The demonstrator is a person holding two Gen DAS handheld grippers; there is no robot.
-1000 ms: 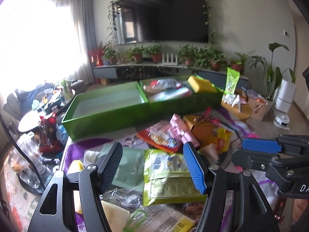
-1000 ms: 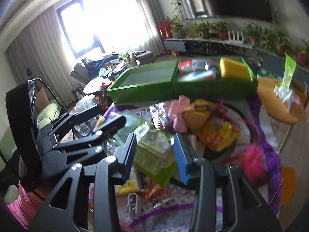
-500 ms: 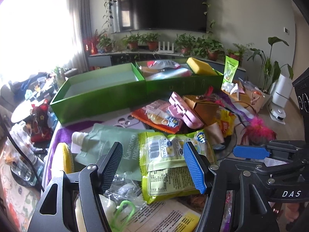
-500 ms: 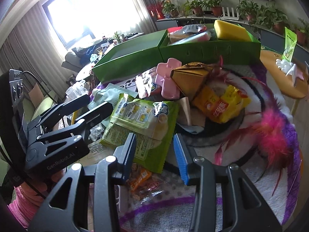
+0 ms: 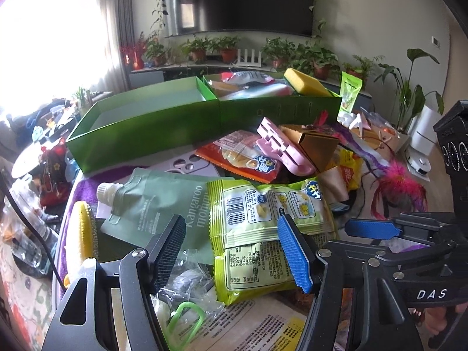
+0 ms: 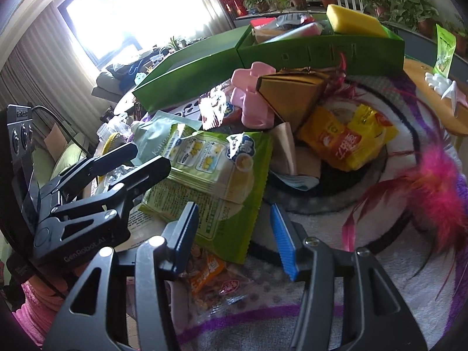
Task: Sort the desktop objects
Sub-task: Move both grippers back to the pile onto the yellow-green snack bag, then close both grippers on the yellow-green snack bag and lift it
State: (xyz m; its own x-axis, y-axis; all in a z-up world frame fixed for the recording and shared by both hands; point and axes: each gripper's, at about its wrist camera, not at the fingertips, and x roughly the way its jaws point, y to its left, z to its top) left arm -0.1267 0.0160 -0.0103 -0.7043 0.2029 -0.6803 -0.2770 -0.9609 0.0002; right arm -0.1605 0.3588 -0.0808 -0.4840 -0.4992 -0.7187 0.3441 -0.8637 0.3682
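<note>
The yellow-green snack bag (image 5: 263, 222) lies flat at the near end of the pile, just ahead of both claws, and it looks like the next thing to be sorted. It rests partly on a grey-green spout pouch (image 5: 158, 204) and partly on a printed paper sheet (image 5: 263, 321), so its edges stand a little free, which probably makes them easy to pinch.

The left claw (image 5: 231, 248) is spread apart with nothing clamped; the bag is seen between its two pads but below them. The right claw (image 6: 234, 234) is also apart and empty. Its jaws have just been opening, and only the corner of the bag shows between them, not gripped. I judge that both claws are lining up on this one bag, maybe to lift it from two sides.

Farther ahead of the claws lie a pink plastic toy (image 5: 280, 149), a brown box (image 5: 313, 143) and a yellow packet (image 6: 348, 137), and behind them two green trays (image 5: 146, 122). The left tray is bare inside; the right one already holds a yellow sponge (image 5: 304, 83) and some packets, so sorted things seem to go there.

Only the left view shows the inside of the bare tray and a green plastic loop (image 5: 184, 318) near the claw. Only the right view shows an orange snack packet (image 6: 210, 275) directly under its claw and the person's pink sleeve (image 6: 26, 321).
</note>
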